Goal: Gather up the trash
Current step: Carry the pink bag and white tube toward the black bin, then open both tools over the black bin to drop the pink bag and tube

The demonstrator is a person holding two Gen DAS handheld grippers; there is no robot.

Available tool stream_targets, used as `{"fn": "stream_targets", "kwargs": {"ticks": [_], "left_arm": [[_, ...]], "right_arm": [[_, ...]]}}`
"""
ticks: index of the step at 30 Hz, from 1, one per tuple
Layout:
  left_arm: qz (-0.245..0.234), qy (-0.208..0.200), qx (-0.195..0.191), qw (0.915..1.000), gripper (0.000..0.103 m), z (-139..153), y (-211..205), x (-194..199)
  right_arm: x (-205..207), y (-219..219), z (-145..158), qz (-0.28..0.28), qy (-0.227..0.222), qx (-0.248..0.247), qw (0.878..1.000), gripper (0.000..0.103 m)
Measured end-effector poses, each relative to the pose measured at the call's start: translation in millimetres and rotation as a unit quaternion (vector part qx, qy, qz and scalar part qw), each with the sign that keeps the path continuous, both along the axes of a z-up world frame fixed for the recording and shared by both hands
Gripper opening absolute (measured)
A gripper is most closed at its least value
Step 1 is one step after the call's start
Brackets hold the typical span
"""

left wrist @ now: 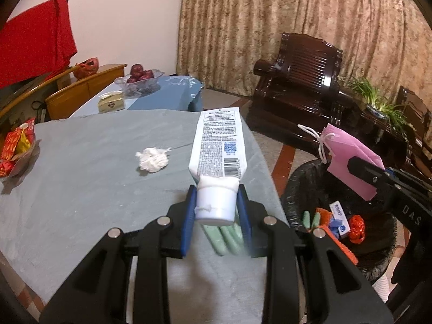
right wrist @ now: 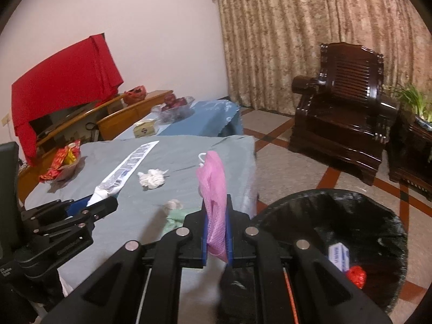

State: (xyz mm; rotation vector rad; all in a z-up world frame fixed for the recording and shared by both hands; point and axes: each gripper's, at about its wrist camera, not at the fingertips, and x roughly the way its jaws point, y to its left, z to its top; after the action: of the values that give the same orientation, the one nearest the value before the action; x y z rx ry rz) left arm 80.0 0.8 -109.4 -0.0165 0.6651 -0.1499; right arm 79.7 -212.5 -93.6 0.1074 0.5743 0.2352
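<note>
Big grey-clothed table (left wrist: 81,189) spreads out under and ahead of the left gripper (left wrist: 217,210), and it fills the ground to the left of the right gripper (right wrist: 216,226) too. Off the table's edge, down on the floor to the right of the left gripper and below-right of the right one, sits the black-lined trash bin (right wrist: 378,216). It already holds a small white and blue box (right wrist: 338,256), a crumpled red wrapper (right wrist: 356,276) and some orange and green bits.

Now the tools. Left gripper is clamped on the cap end of a white tube (left wrist: 216,145), blue pads pressing either side of the cap, and the tube sticks straight out ahead over the tabletop, printed back and barcode facing up. Right gripper is closed tight on a pink face mask (right wrist: 213,189), the mask standing up edge-on between the pads with its white ear loop curling out at the top. From the left camera that mask hangs right over the bin's near rim.

Smaller stuff left on the table: a wad of white tissue (left wrist: 152,159) ahead and left of the left gripper, and directly beneath its fingers some pale green pieces (left wrist: 224,237), blurred. Just left of the right gripper, a small pale crumpled scrap (right wrist: 172,205) lies on the cloth.
</note>
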Motion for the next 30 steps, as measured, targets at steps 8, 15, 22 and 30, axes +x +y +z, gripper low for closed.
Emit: {"fn": "stream_targets", "kwargs": {"ticks": [8, 15, 22, 30], "left_arm": [[-0.034, -0.007, -0.001, 0.9994, 0.028, 4.3, -37.0, 3.1], [-0.07, -0.008, 0.003, 0.9975, 0.028, 2.2, -75.4, 3.9], [-0.104, 0.0, 0.007, 0.9945, 0.028, -4.8, -109.0, 5.9], [-0.131, 0.012, 0.01, 0.9912, 0.028, -16.6, -138.7, 12.6]], "right_arm": [[-10.7, -40.1, 3.7, -0.037, -0.005, -0.008, 0.999, 0.01], [-17.2, -76.2, 4.2, -0.069, -0.007, -0.011, 0.998, 0.01], [-22.0, -112.6, -1.6, -0.104, 0.0, -0.016, 0.994, 0.01], [-26.1, -147.1, -12.9, -0.139, 0.016, -0.018, 0.99, 0.01]]}}
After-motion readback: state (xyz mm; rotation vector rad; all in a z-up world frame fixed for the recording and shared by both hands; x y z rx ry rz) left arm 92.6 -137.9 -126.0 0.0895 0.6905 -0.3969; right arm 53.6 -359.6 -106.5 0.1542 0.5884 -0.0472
